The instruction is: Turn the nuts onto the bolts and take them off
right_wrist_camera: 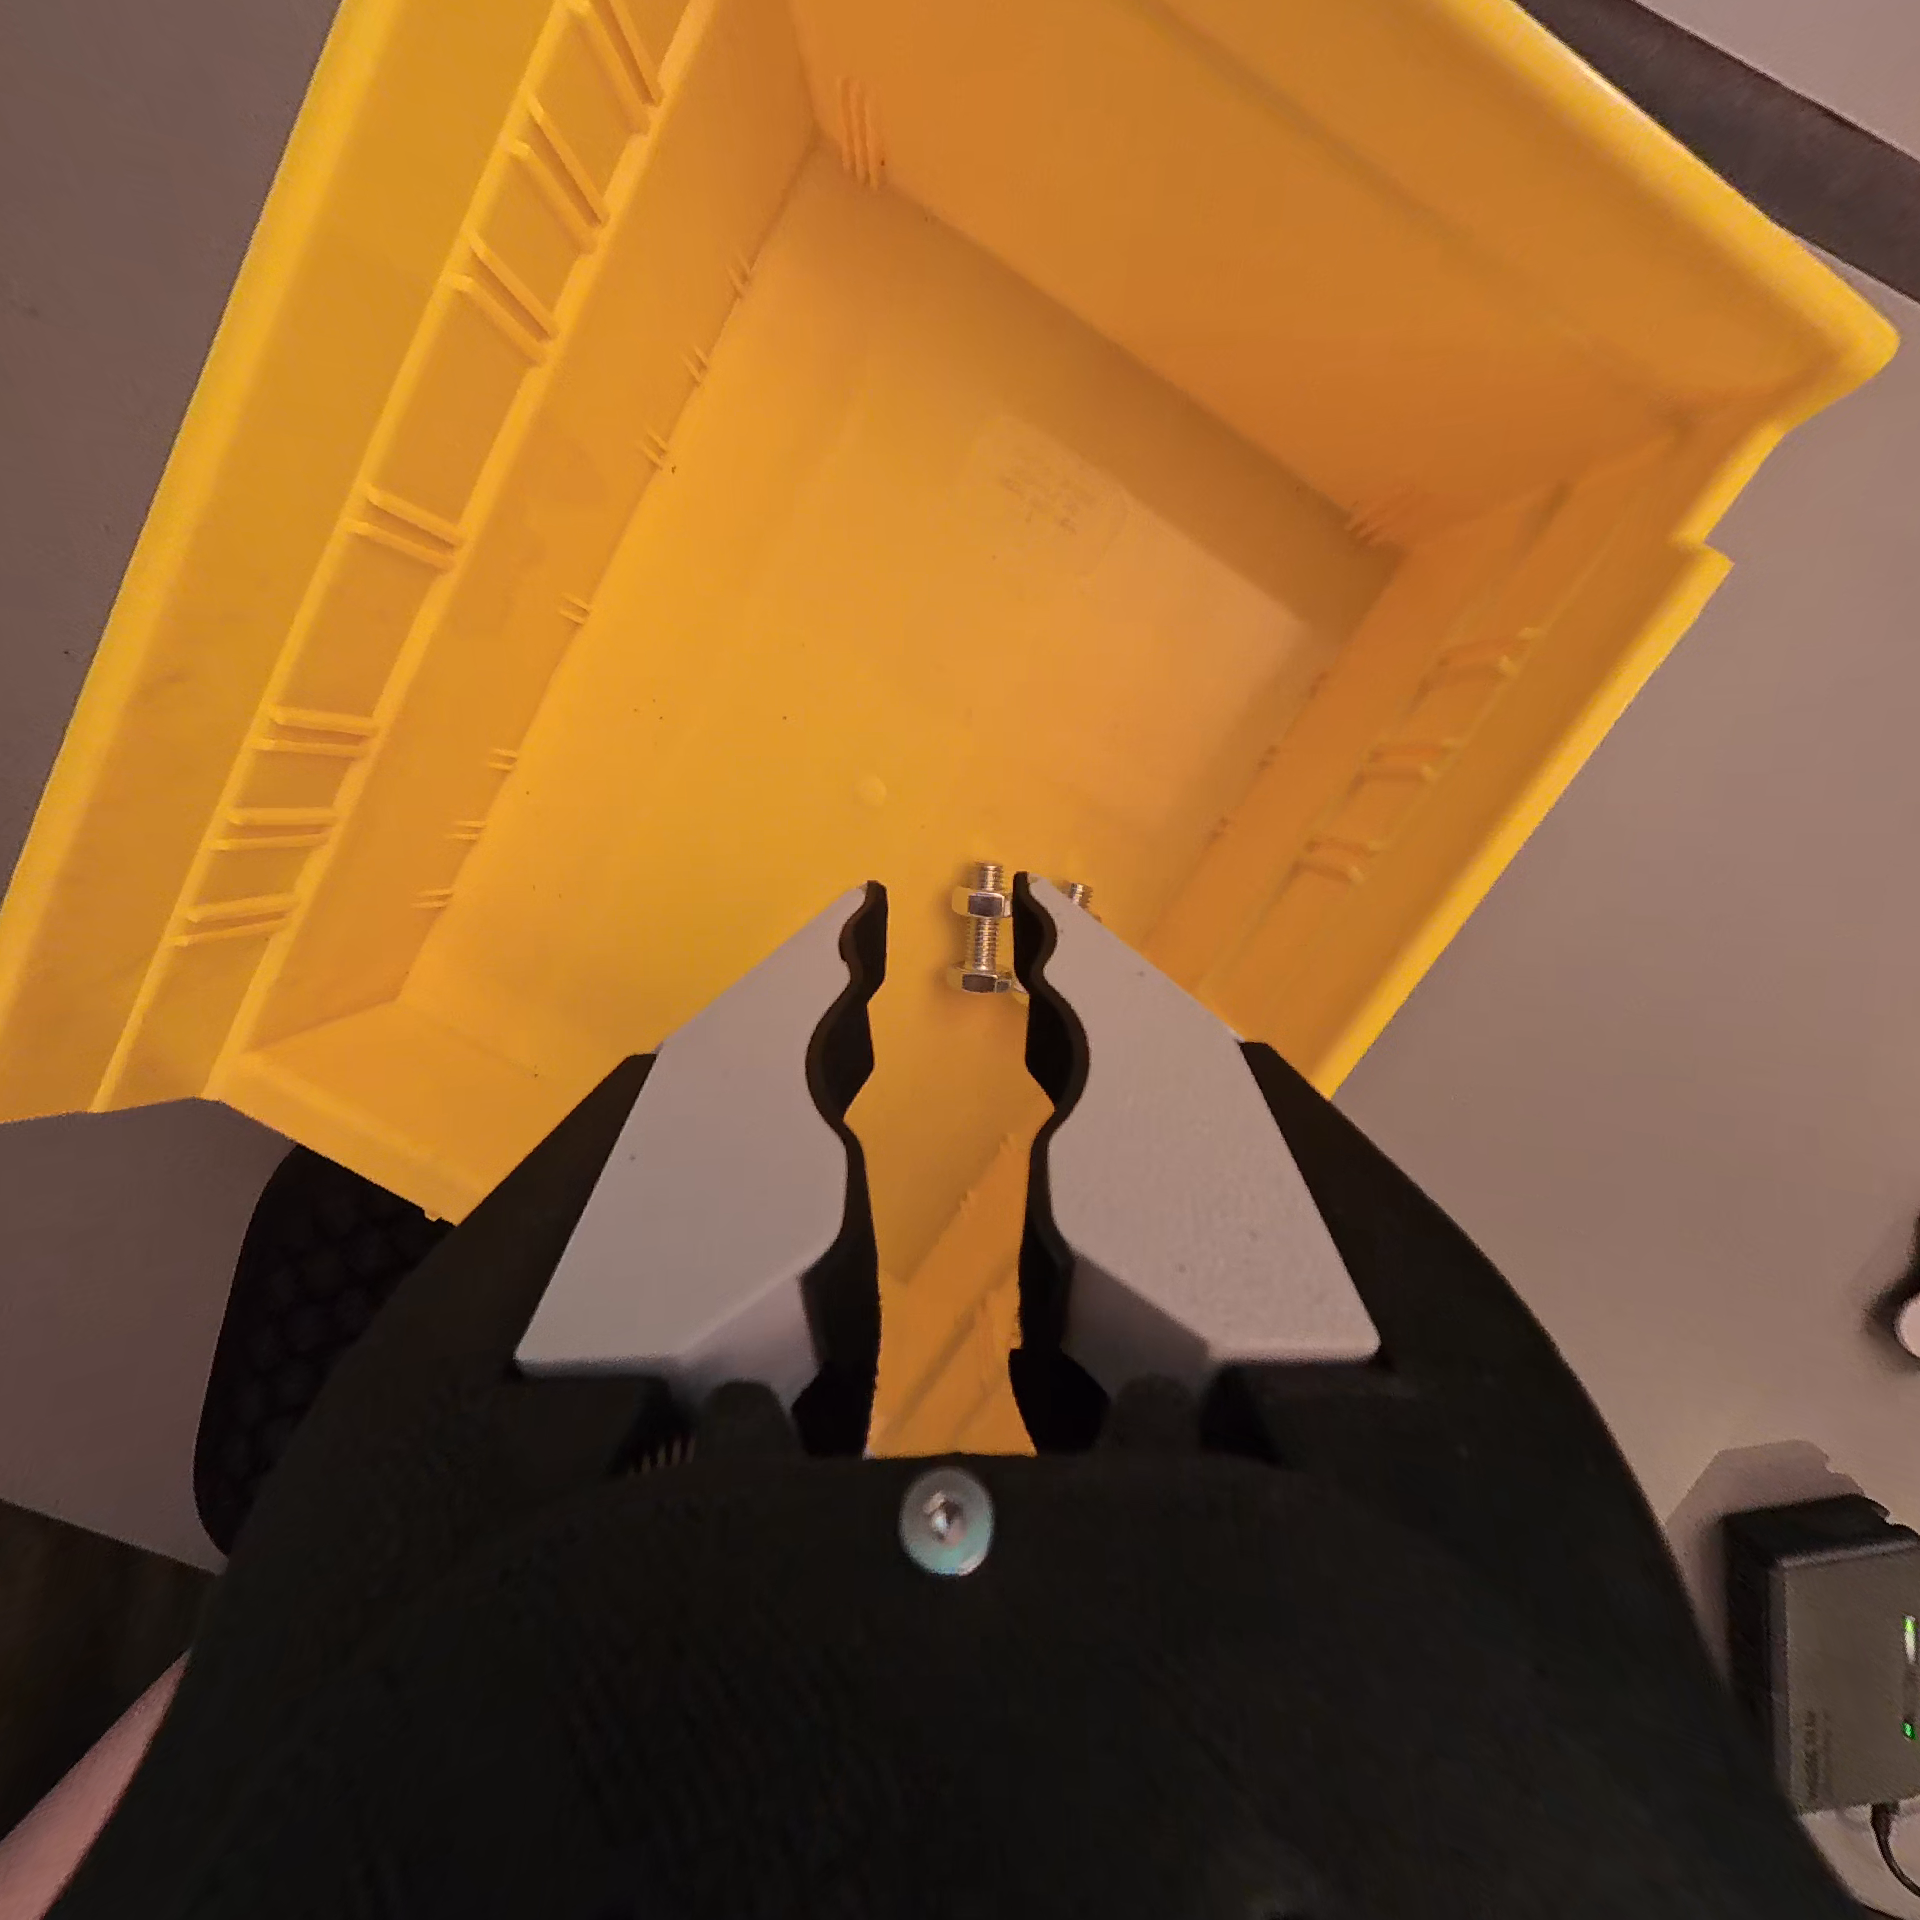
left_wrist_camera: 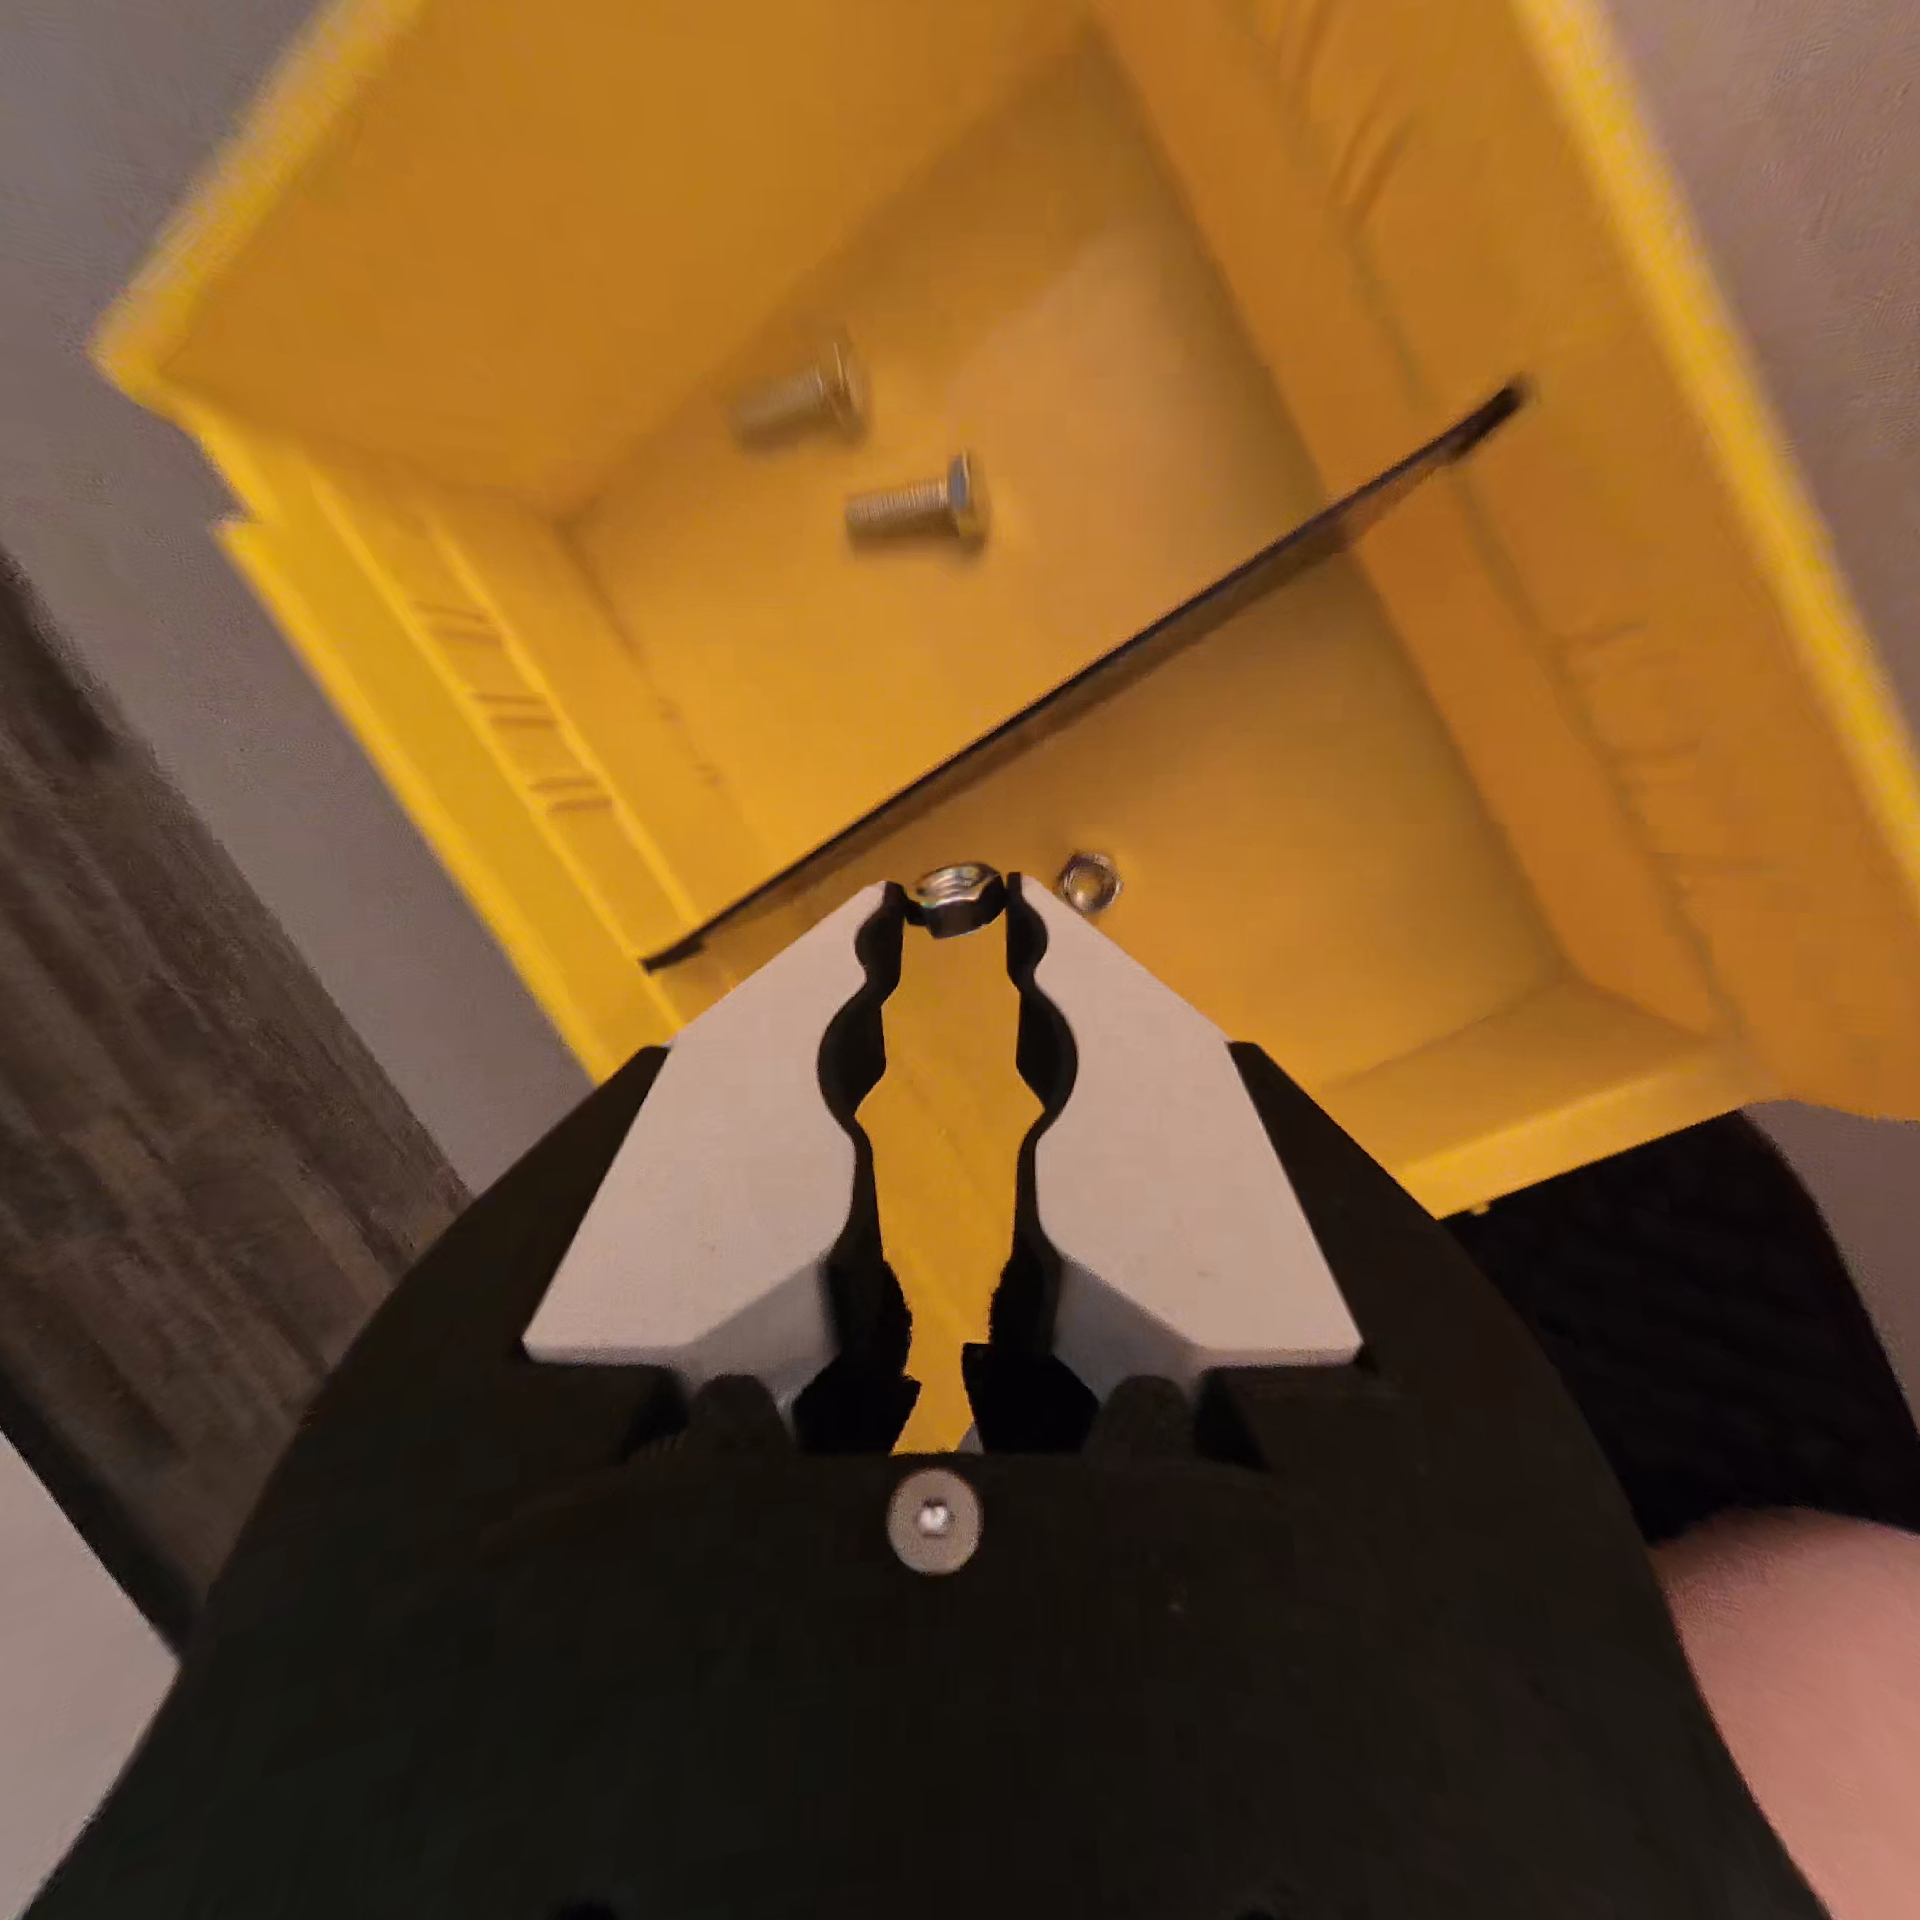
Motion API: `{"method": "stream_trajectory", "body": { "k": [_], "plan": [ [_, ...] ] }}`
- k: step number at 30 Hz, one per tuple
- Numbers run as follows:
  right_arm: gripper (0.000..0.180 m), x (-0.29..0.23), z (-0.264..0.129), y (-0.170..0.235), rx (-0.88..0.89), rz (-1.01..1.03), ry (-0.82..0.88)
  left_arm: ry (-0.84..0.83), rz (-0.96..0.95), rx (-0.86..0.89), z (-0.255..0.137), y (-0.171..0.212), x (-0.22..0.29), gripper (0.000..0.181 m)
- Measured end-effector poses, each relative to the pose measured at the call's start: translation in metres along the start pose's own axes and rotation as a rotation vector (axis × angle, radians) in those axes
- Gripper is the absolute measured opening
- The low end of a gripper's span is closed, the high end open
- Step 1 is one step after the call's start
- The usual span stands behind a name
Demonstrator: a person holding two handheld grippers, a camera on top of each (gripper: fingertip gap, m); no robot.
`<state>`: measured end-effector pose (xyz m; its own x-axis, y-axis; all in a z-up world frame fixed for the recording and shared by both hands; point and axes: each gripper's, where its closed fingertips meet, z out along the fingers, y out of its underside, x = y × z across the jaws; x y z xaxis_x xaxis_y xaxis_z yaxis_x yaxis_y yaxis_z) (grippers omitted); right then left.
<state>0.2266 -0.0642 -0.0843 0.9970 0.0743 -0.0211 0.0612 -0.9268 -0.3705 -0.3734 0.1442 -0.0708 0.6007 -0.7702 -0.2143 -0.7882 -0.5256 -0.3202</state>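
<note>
In the left wrist view, our left gripper sits at centre frame, its fingers clenched on a small silver nut held right at the tips. Behind it, filling most of the upper frame, we see a yellow bin split by a dark divider that runs diagonally from lower left to upper right. Above the divider, near the upper middle, two loose bolts lie close together on the bin floor; they are blurred. Below the divider, just right of the fingertips, a second nut lies on the floor. The bin stands on a pale surface, with a dark wood-grain strip at the left edge.

In the right wrist view, our right gripper is released, its fingers standing apart. Between the tips, nearer the right finger, a bolt with a nut on it lies on the floor of another yellow bin, one with no divider. Just past the right fingertip we glimpse the end of another bolt, mostly hidden. At the lower right corner, a dark device with small green lights rests on the pale surface.
</note>
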Motion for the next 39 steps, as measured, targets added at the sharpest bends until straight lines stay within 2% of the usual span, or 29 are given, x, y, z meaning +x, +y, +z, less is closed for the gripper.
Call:
{"method": "stream_trajectory", "body": {
  "k": [2, 5, 7, 10, 13, 16, 20, 25, 28, 32, 35, 39],
  "plan": [
    [0.024, 0.001, -0.001, 0.0, 0.002, 0.0, 0.007, -0.042, 0.034, 0.137, -0.027, -0.025, 0.005, 0.018],
    [0.024, 0.002, -0.003, -0.002, 0.017, 0.0, 0.016, -0.01, 0.126, 0.359, -0.066, -0.069, 0.037, 0.018],
    [0.024, 0.002, -0.003, -0.003, 0.021, 0.0, 0.022, 0.09, 0.215, 0.492, -0.088, -0.101, 0.079, 0.018],
    [0.024, 0.001, -0.001, -0.002, 0.001, -0.012, 0.032, 0.332, 0.378, 0.623, -0.104, -0.145, 0.17, 0.018],
    [0.024, 0.001, 0.002, -0.001, -0.019, -0.025, 0.046, 0.484, 0.492, 0.639, -0.078, -0.181, 0.254, 0.018],
    [0.024, 0.0, 0.004, -0.001, -0.029, -0.039, 0.046, 0.468, 0.551, 0.58, -0.024, -0.198, 0.299, 0.018],
    [0.024, 0.002, 0.004, 0.001, -0.033, -0.049, 0.046, 0.6, 0.557, 0.519, 0.016, -0.193, 0.342, 0.018],
    [0.024, 0.006, 0.006, 0.003, -0.039, -0.04, 0.041, 0.638, 0.623, 0.458, 0.04, -0.18, 0.364, 0.018],
    [0.024, 0.007, 0.007, 0.005, -0.044, -0.043, 0.038, 0.605, 0.681, 0.435, 0.049, -0.174, 0.368, 0.018],
    [0.024, 0.006, 0.006, 0.004, -0.039, -0.047, 0.034, 0.623, 0.718, 0.386, 0.055, -0.164, 0.372, 0.018],
    [0.024, 0.004, 0.005, 0.006, -0.044, -0.06, 0.031, 0.665, 0.724, 0.32, 0.053, -0.157, 0.372, 0.029],
    [0.024, 0.004, 0.001, 0.006, -0.039, -0.073, 0.043, 0.707, 0.654, 0.393, 0.012, -0.173, 0.349, 0.043]
  ]
}}
